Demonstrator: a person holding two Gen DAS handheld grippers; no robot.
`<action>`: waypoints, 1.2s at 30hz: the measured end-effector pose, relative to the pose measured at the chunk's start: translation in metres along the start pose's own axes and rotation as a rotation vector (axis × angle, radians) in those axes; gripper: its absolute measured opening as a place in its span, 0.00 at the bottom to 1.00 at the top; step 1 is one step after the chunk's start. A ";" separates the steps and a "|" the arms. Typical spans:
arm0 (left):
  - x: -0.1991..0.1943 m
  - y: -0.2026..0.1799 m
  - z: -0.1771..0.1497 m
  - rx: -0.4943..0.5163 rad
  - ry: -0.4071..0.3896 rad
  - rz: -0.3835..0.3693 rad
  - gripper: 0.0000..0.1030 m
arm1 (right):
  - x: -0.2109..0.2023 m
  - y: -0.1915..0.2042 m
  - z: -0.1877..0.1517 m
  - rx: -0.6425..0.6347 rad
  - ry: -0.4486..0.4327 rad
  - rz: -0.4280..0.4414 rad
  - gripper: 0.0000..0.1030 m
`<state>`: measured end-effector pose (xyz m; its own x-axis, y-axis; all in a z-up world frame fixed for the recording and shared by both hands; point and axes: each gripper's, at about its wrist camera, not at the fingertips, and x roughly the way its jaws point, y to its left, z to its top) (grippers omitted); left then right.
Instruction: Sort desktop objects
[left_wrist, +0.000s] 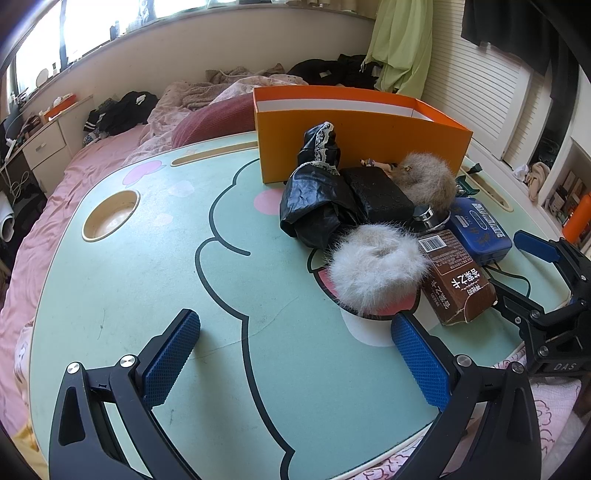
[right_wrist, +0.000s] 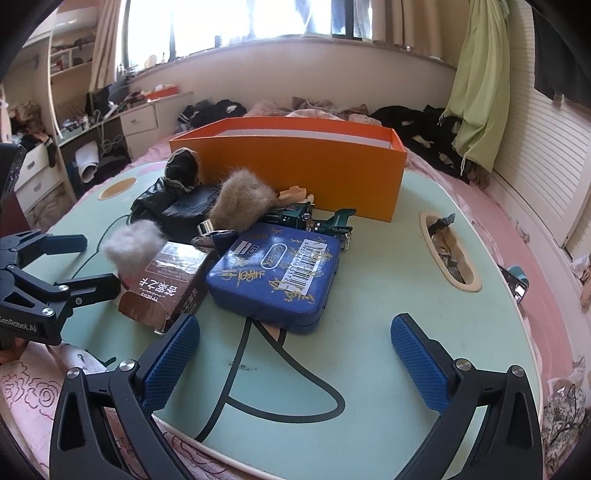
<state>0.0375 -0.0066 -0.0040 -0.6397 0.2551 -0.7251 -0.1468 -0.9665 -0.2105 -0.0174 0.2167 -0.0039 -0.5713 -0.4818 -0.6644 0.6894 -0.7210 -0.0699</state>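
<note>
An open orange box stands at the back of the green lap table. In front of it lies a pile: a black lace-trimmed cloth, a black case, a tan fur puff, a white fur puff, a brown carton, a blue tin and a green toy. My left gripper is open and empty, near the white puff. My right gripper is open and empty, just before the tin.
The table has a round cup recess at the left and a slot holding wrappers at the right. It rests on a pink bed with clothes heaped behind. A desk with drawers stands at the far left.
</note>
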 end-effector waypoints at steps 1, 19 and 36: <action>0.001 0.000 0.000 0.000 0.000 0.001 1.00 | 0.000 0.000 0.000 0.000 0.000 0.002 1.00; -0.007 -0.006 -0.008 0.005 -0.036 0.006 1.00 | -0.002 -0.005 0.000 -0.015 -0.024 0.034 1.00; -0.007 -0.005 -0.006 0.006 -0.055 0.018 1.00 | 0.000 -0.001 -0.002 0.002 -0.046 0.010 1.00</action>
<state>0.0473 -0.0037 -0.0016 -0.6827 0.2363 -0.6914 -0.1394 -0.9710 -0.1941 -0.0171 0.2184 -0.0048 -0.5846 -0.5114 -0.6299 0.6942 -0.7171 -0.0621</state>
